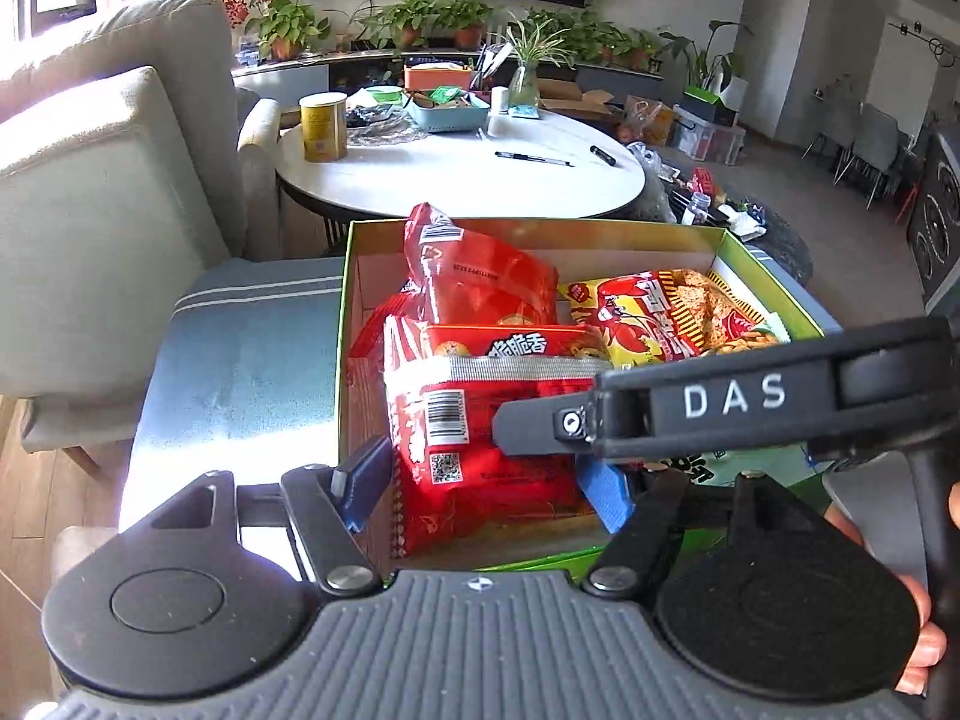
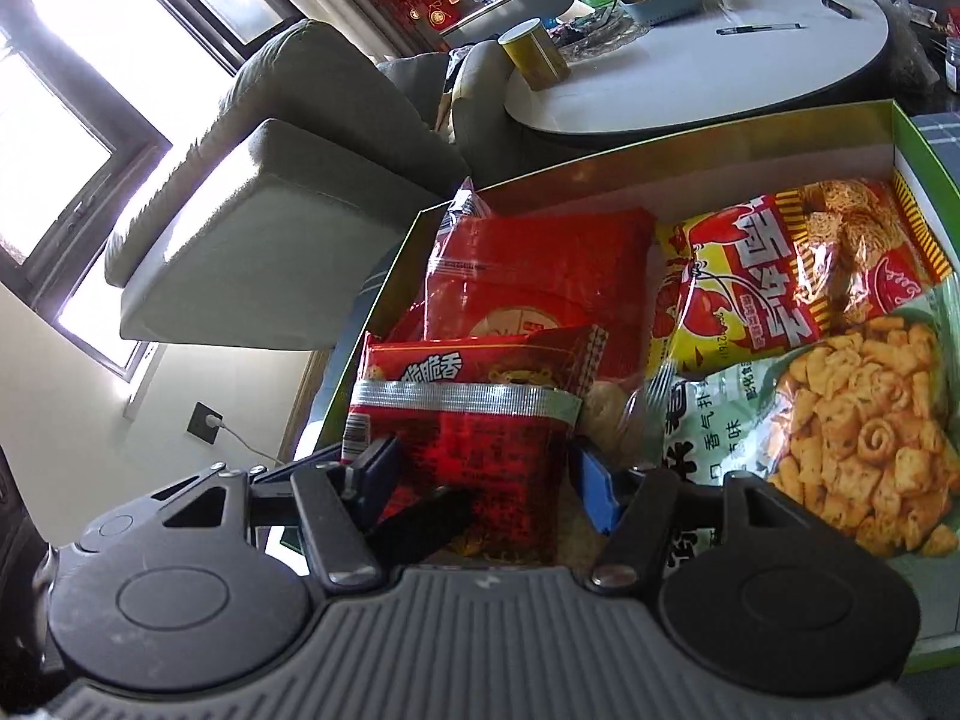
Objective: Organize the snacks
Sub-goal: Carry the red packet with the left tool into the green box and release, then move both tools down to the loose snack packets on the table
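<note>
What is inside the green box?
The green box holds a yellow crayfish packet, a green crisp bag and several red snack packets. Anything beneath them is covered.

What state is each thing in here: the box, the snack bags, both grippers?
Box: open, holding snack bags.
Front red bag: upright in the box.
Right gripper: shut on the front red bag.
Left gripper: open, the front red bag between its fingers.
Yellow bag: lying flat in the box.

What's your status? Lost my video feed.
Right gripper shut on red pack. Left gripper open around it. Pack inside green box. Red bag crowds behind.
</note>
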The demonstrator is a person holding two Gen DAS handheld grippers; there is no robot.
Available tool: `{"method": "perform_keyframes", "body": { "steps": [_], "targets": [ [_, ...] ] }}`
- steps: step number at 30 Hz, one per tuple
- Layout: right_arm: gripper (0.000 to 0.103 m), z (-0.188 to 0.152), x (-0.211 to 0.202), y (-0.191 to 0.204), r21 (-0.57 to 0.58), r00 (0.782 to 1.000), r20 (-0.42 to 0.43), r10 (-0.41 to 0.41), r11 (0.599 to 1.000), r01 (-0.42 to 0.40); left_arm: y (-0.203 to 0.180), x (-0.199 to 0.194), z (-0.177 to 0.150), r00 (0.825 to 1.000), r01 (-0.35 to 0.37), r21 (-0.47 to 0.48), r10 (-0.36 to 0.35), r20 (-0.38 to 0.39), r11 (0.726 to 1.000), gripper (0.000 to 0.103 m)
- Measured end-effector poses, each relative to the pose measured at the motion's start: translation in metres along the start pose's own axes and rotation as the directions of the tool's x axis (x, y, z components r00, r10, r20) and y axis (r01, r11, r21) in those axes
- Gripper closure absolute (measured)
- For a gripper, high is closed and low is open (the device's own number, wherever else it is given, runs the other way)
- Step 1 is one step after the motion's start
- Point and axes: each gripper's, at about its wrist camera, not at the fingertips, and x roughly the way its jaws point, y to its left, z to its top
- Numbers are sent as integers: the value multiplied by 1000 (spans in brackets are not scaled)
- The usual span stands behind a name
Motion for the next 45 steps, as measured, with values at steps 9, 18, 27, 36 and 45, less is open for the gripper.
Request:
{"method": "perform_keyframes", "body": {
  "steps": [9, 18, 27, 36, 45],
  "targets": [
    [29, -7, -15, -3, 11, 1000, 3, 16, 1000, -16, -4, -13, -7, 1000, 0, -7, 0, -11, 1000, 39],
    [20, -12, -97, -23, 74, 977, 208, 44, 995, -60, 9, -68, -12, 993, -37, -85, 46, 106, 996, 38],
    [17, -61, -116, -10, -18, 982, 188, 14, 1000, -11, 19, -117, -63, 989, -89, -119, 102, 107, 989, 32],
    [15, -109, -129, 18, -184, 993, 119, -23, 982, 45, 34, -140, -131, 995, -81, -186, 92, 51, 979, 32],
    [15, -142, -139, 18, -169, 994, 96, -49, 984, 65, 18, -146, -153, 993, -108, -128, 114, 42, 986, 31]
  ]
}}
